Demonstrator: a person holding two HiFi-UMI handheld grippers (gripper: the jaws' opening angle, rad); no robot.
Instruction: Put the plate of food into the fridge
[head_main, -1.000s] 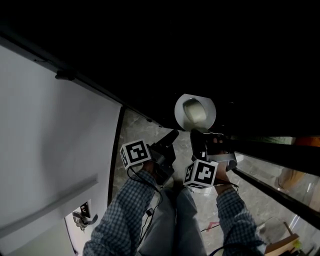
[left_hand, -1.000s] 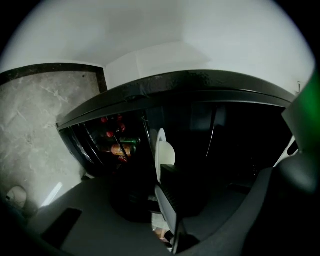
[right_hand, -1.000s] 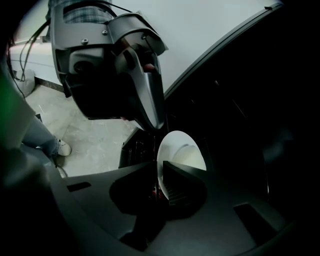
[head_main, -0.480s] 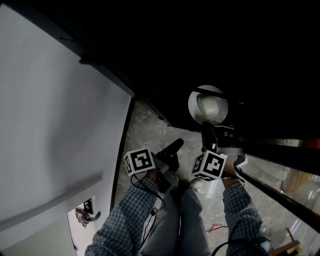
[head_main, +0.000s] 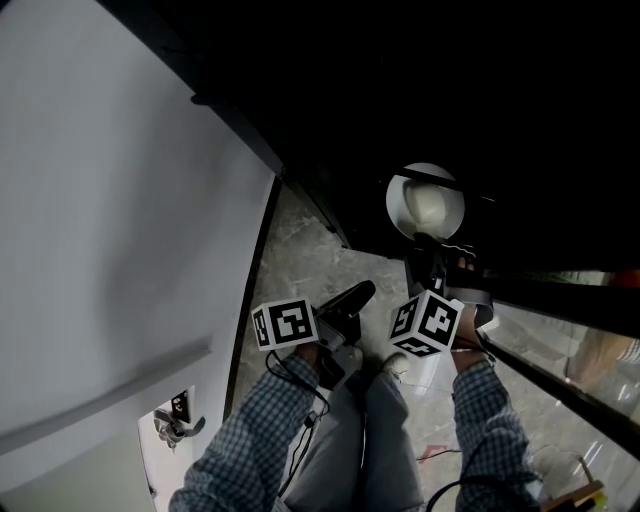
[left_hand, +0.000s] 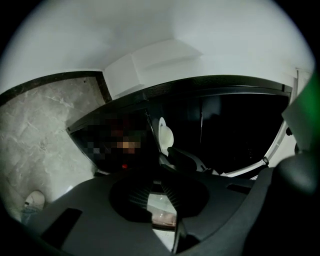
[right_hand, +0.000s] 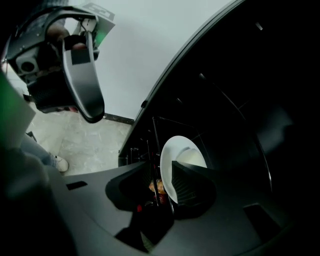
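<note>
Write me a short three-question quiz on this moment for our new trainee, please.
1. True or false: the right claw grips the plate by its rim.
2. Which claw holds nothing? A) left claw B) right claw
3. Fill in: the plate is ____ in colour.
Key: 1 true; 2 A; 3 white.

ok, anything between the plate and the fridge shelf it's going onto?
Nothing visible. The right gripper holds the plate by its rim at the fridge's dark opening. Thin rack bars run just beside the plate, not across it. Deeper inside is too dark to judge. The left gripper sits lower, off the path.
</note>
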